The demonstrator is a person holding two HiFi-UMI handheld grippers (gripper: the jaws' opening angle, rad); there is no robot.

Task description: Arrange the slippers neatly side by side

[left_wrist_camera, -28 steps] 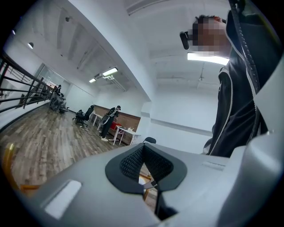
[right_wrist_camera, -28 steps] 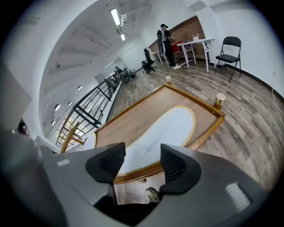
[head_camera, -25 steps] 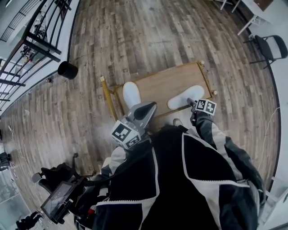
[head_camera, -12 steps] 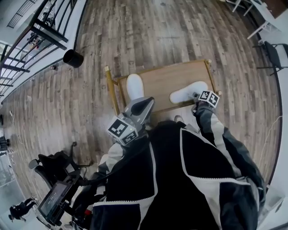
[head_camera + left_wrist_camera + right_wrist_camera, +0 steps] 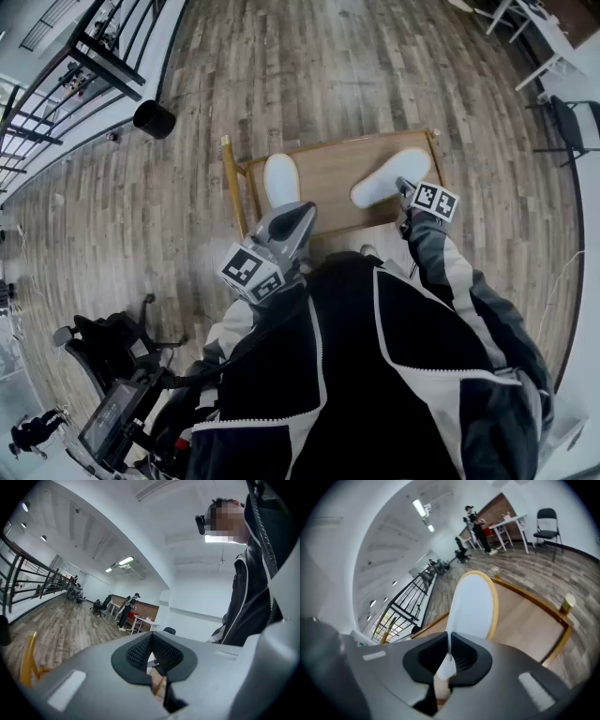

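Pair, white: left slipper (image 5: 281,180) and right slipper (image 5: 389,178) lie well apart on low wooden worktop (image 5: 333,173). Right hand-held gripper (image 5: 401,185), jaws just closed, pinches right slipper's thin near edge. Risk: shallow pinch may slip, or soft sole may fold and drag askew. Left hand-held gripper (image 5: 302,211) is closed, empty.
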